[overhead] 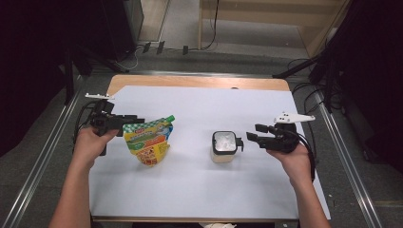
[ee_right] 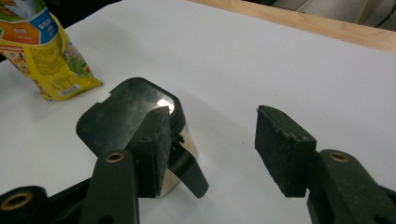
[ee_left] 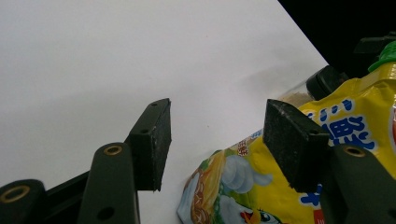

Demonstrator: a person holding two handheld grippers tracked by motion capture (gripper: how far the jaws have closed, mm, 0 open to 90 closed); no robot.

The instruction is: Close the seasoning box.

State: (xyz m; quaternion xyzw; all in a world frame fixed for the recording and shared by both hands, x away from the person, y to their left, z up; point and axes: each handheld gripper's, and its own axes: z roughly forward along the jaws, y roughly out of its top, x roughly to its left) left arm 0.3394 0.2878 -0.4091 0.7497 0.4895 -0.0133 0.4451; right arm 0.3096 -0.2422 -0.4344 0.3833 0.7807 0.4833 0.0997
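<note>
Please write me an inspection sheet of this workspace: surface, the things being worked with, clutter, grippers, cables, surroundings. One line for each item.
Surface: white sheet covering a wooden table, no spill seen.
Job's things: yellow pouch with a green cap stands left of centre; a black-lidded container stands right of centre.
Clutter: nothing seen.
Grippers: left gripper open, its jaws at the pouch's top edge; right gripper open, close beside the container, nothing between its jaws.
Cables: black cable trails from the right gripper along the wrist; more cables on the floor behind the table.
Surroundings: metal rails on both sides, dark stands, wooden frame behind.
</note>
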